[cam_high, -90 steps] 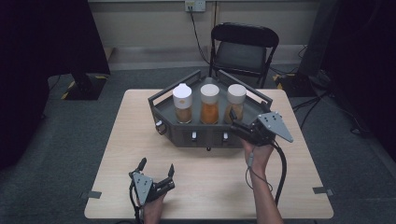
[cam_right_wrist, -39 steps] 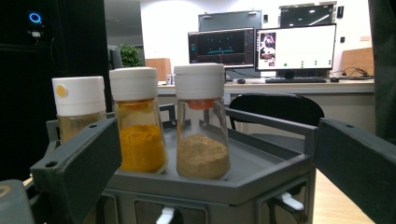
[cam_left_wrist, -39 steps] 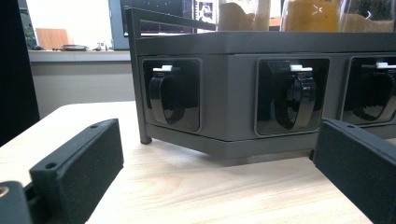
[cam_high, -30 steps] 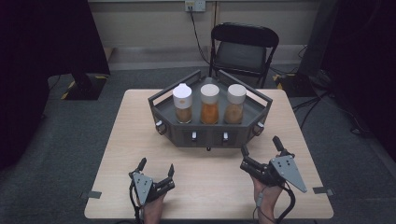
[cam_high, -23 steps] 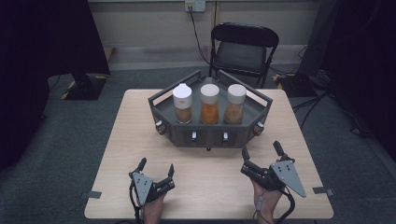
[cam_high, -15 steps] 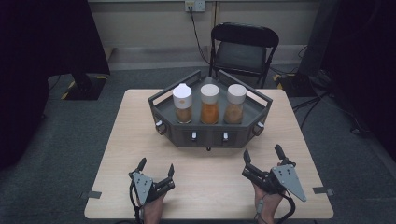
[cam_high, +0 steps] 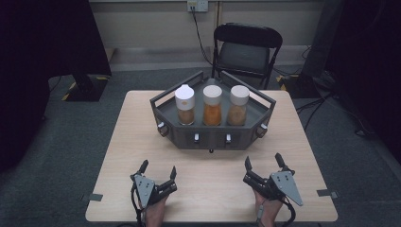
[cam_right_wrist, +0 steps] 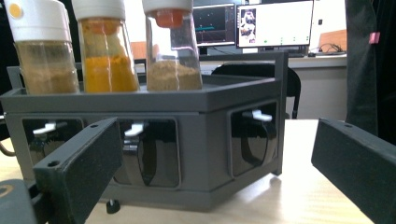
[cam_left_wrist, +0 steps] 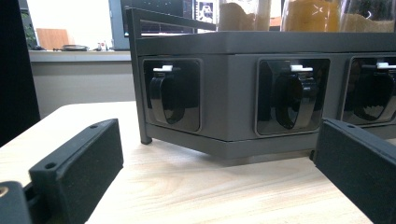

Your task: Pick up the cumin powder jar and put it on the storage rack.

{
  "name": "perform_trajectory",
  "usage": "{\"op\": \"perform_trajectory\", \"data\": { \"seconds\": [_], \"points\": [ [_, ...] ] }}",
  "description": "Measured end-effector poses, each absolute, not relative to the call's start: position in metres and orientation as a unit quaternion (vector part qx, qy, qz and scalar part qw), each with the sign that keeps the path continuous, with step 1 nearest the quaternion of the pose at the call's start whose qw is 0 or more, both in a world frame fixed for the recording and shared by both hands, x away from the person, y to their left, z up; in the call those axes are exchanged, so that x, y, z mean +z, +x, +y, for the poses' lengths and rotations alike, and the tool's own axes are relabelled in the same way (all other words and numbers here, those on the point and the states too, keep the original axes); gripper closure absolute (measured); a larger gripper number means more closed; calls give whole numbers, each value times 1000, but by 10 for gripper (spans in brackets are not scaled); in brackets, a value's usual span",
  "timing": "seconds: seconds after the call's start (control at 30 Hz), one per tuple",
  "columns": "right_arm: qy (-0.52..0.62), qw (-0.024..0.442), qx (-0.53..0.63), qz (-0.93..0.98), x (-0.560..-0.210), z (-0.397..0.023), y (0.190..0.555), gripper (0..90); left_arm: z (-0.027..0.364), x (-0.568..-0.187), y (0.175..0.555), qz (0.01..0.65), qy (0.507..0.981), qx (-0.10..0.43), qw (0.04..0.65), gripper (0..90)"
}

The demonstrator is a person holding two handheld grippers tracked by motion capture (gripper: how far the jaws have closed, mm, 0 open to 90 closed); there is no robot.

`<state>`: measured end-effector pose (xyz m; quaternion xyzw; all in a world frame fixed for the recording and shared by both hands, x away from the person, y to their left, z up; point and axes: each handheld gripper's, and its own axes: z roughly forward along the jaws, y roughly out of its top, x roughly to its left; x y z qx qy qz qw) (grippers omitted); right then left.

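Observation:
A dark grey six-sided rack (cam_high: 179, 135) stands mid-table and carries three white-capped spice jars: a brown one (cam_high: 185, 104), an orange one (cam_high: 212, 105) and a tan one (cam_high: 238, 105). Black handles sit in recesses on its front wall (cam_left_wrist: 164, 95) (cam_right_wrist: 247, 140). My left gripper (cam_high: 157, 168) rests open near the table's front edge, left of centre, with nothing between its jaws. My right gripper (cam_high: 262, 161) rests open at the front right, also empty. Both point toward the rack (cam_left_wrist: 233, 88) (cam_right_wrist: 196, 121), a short way off.
The light wooden table (cam_high: 142, 123) has bare room on both sides of the rack and between the grippers. A black folding chair (cam_high: 245, 47) stands behind the table. Monitors and a desk show in the background of the right gripper view.
My right gripper has come back from the rack's right front corner to the table's front right edge and settled there. The left gripper has stayed still.

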<state>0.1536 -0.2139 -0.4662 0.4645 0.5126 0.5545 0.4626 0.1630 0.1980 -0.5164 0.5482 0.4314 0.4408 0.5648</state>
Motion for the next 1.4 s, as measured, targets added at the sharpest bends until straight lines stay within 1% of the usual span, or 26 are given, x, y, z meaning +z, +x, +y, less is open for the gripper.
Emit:
{"op": "perform_trajectory", "data": {
  "seconds": [0.2, 0.53, 0.87, 1.4],
  "points": [
    [471, 461, 551, 512, -474, -214, 152, 4, 198, -516, 163, 431, 548, 441, 565, 9],
    [472, 472, 536, 517, -487, -220, 149, 4, 198, -516, 163, 431, 548, 441, 565, 9],
    [479, 469, 526, 524, -500, -219, 150, 4, 198, -516, 163, 431, 548, 441, 565, 9],
    [487, 473, 520, 518, -508, -218, 149, 4, 198, -516, 163, 431, 548, 440, 565, 9]
  ]
}}
